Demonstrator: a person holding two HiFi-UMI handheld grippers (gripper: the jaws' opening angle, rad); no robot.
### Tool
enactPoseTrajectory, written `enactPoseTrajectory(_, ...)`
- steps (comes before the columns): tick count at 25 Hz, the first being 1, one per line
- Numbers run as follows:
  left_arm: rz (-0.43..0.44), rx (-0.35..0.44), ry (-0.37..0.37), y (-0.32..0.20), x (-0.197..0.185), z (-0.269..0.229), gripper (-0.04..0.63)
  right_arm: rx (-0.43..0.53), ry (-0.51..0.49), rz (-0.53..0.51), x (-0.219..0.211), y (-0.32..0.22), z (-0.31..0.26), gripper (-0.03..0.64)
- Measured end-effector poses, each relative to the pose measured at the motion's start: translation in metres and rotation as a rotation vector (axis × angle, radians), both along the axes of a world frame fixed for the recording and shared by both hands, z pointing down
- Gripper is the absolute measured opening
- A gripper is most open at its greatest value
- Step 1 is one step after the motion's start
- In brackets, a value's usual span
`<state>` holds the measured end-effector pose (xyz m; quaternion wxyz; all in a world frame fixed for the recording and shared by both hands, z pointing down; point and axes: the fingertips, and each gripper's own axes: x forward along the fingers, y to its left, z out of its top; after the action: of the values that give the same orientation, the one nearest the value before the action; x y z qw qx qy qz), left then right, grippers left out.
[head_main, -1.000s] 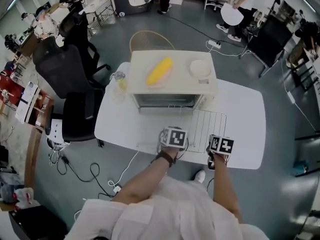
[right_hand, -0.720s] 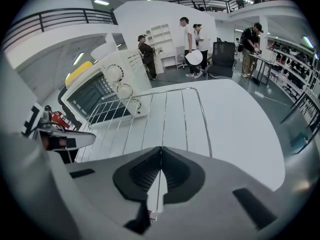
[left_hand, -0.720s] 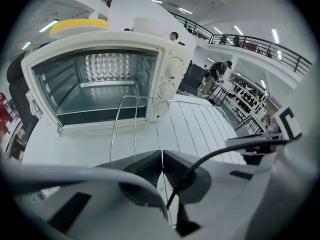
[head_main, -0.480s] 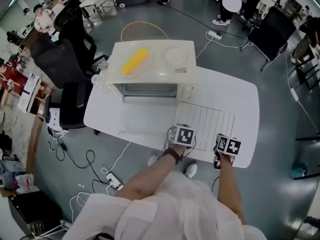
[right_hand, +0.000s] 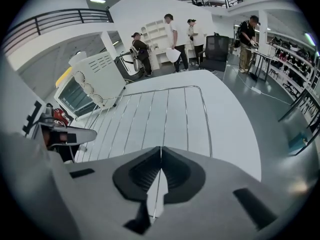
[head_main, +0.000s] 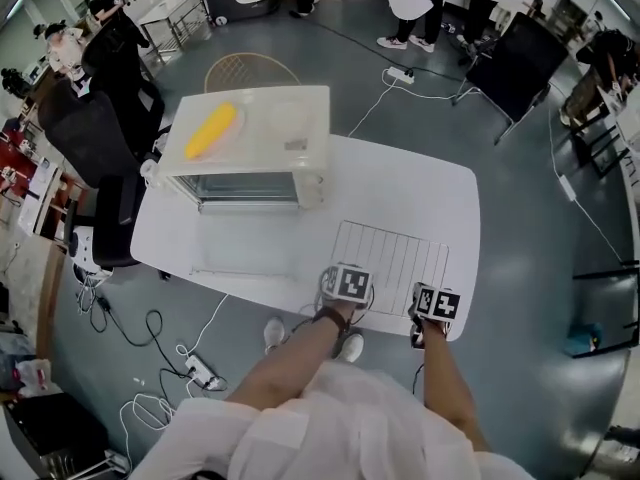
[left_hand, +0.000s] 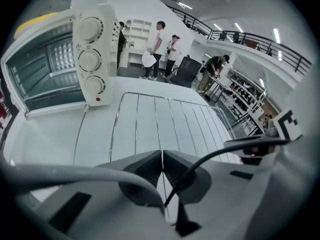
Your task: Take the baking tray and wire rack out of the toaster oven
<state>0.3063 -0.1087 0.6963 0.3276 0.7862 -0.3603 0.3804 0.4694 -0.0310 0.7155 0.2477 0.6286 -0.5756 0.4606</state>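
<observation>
- a wire rack (head_main: 395, 253) lies flat and low at the right-hand part of a white table (head_main: 440, 183). it is fully out of the toaster oven (head_main: 250, 148) and a little apart from it. no view shows whether the rack touches the tabletop.
- the left gripper (left_hand: 161, 154) has its jaws pressed together on a thin wire at the rack's near edge, toward the left corner.
- the right gripper (right_hand: 161, 150) is likewise pinched shut on the near edge, toward the right corner.
- from both grippers the rack stretches straight away. its thin wires run away from the person, and its wider span runs left to right between the two grips.
- the oven sits beyond and to the left, with its dials facing the left gripper's side.
- the baking tray cannot be made out with certainty in any view.
- judgement: the rack step looks nearly done and what remains is to let go. if the tray is next, the left gripper is the nearer one to the oven's opening.
</observation>
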Motion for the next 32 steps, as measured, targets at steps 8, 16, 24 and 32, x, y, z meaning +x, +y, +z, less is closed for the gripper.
enactPoseTrajectory(8,0.012,-0.043,-0.025,0.017,0.032,0.033,0.014,-0.057,-0.067,0.002,0.03,0.02,0.035,0.009)
enactPoseTrajectory(16,0.008,-0.082,-0.062,0.02,0.04,0.051,0.014,-0.103,-0.08,-0.023,0.039,0.024,0.052,0.012)
enactPoseTrajectory(24,0.021,-0.089,-0.092,0.024,0.046,0.063,0.015,-0.136,-0.079,-0.037,0.045,0.029,0.064,0.016)
enactPoseTrajectory(32,0.038,-0.114,-0.116,0.031,0.047,0.075,0.015,-0.154,-0.09,-0.04,0.046,0.034,0.072,0.018)
